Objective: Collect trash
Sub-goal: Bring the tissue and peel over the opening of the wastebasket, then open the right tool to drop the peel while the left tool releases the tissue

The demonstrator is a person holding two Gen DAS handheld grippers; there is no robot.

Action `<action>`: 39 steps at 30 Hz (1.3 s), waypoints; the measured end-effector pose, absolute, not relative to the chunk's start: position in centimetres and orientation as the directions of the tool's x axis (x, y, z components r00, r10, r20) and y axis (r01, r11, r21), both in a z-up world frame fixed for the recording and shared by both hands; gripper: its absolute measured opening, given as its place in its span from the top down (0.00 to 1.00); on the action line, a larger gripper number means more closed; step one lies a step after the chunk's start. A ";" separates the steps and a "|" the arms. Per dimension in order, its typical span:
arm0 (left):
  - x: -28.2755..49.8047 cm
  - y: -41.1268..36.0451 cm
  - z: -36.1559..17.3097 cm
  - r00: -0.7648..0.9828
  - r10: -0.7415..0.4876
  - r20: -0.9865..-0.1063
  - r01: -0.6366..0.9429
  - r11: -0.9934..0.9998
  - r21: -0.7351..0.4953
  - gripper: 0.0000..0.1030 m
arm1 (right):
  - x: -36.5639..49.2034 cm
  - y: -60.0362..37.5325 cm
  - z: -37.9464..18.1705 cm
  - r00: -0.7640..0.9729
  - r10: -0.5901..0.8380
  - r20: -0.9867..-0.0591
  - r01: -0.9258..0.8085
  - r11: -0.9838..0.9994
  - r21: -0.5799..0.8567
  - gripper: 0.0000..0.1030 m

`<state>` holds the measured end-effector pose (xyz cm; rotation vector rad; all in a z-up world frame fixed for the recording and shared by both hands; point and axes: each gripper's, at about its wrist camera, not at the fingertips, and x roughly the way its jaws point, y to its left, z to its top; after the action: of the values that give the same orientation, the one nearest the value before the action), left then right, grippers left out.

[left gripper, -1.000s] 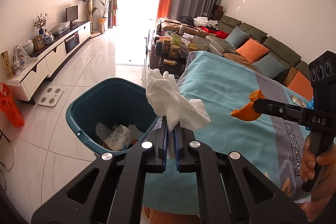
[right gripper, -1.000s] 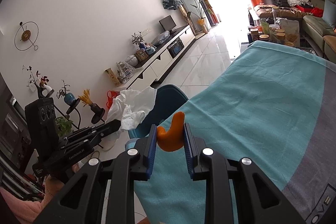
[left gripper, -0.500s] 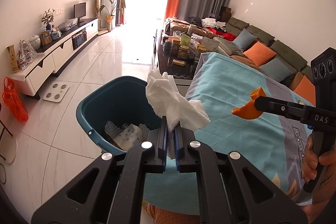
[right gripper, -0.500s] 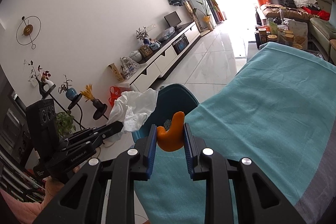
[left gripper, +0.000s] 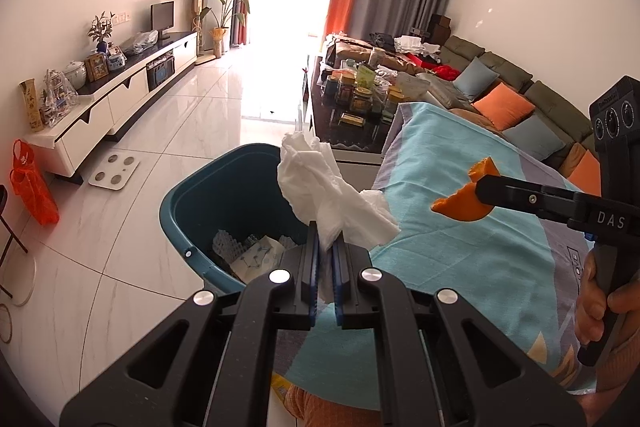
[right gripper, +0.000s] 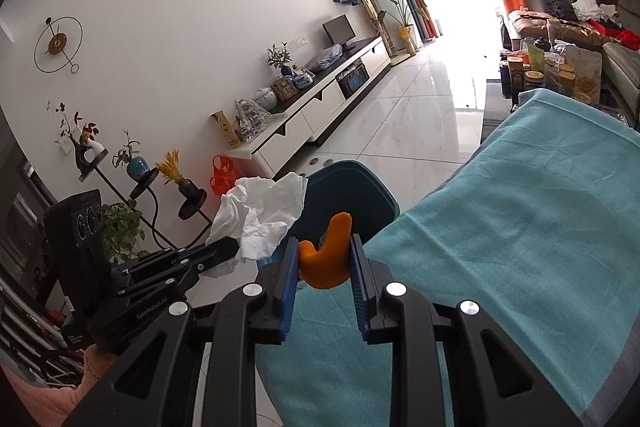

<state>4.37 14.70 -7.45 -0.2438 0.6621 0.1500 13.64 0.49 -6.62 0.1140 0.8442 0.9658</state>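
Left claw [left gripper: 325, 247] pinches crumpled white tissue [left gripper: 320, 183].

A teal cloth [right gripper: 520, 227] covers the table; beyond, a cluttered coffee table [left gripper: 356, 107] holds what look like jars.

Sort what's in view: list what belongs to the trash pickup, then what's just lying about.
Job:
- white tissue, in left gripper
- orange peel, in right gripper
- teal bin

Lying about:
- scale
- jars
- sofa cushions
- orange bag
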 end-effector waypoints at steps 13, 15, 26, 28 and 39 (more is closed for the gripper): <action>5.0 15.6 -8.1 0.765 0.086 -0.639 -0.252 0.952 -0.174 0.94 | 14.6 3.0 -7.2 0.262 0.753 -0.604 -0.687 0.585 0.431 0.78; 5.2 15.7 -8.4 0.762 0.090 -0.642 -0.257 0.951 -0.172 0.94 | 14.8 3.4 -7.3 0.260 0.750 -0.609 -0.687 0.587 0.429 0.78; 6.2 16.4 -9.3 0.748 0.100 -0.656 -0.279 0.944 -0.174 0.94 | 15.6 6.0 -7.9 0.241 0.734 -0.635 -0.691 0.589 0.419 0.78; 6.3 16.6 -9.4 0.745 0.101 -0.659 -0.284 0.943 -0.176 0.94 | 15.7 6.3 -8.0 0.240 0.732 -0.638 -0.692 0.590 0.416 0.78; 7.4 17.0 -10.3 0.733 0.107 -0.672 -0.296 0.939 -0.174 0.93 | 16.4 8.2 -8.4 0.232 0.713 -0.662 -0.695 0.598 0.400 0.78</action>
<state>7.42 17.04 -10.30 -0.2789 0.7160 0.2243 16.43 8.23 -8.37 0.0224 0.9224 0.9669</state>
